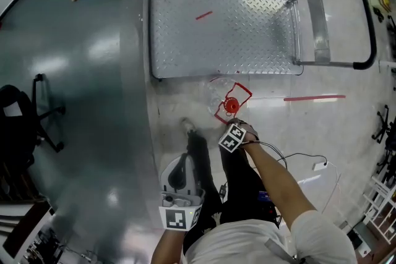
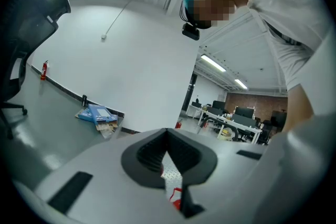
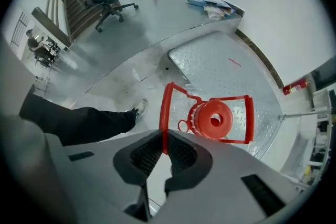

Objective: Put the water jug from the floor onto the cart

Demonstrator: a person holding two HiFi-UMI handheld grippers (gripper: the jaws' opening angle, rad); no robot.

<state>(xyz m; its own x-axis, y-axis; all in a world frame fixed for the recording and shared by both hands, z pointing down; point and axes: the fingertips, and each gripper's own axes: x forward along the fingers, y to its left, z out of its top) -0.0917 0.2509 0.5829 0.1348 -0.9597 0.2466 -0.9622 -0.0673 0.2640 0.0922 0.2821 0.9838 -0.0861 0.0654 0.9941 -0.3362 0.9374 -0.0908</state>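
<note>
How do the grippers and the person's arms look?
The left gripper and right gripper are light grey with black ribbed pads. Each bears a white cube with black square markers. A black cable leaves the right one. The sleeve is white and short.

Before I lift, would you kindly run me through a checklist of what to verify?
1. Grip: the right gripper has its jaws closed on the red handle: ok.
2. The red cap sits on the water jug: ok.
3. Landing spot: the cart deck shows only a short red mark: ok.
4. The left gripper is free to help, jaws together with nothing between them: ok.
5. The shoe is apart from the jug: ok.
6. How full the jug is: cannot tell.
</note>
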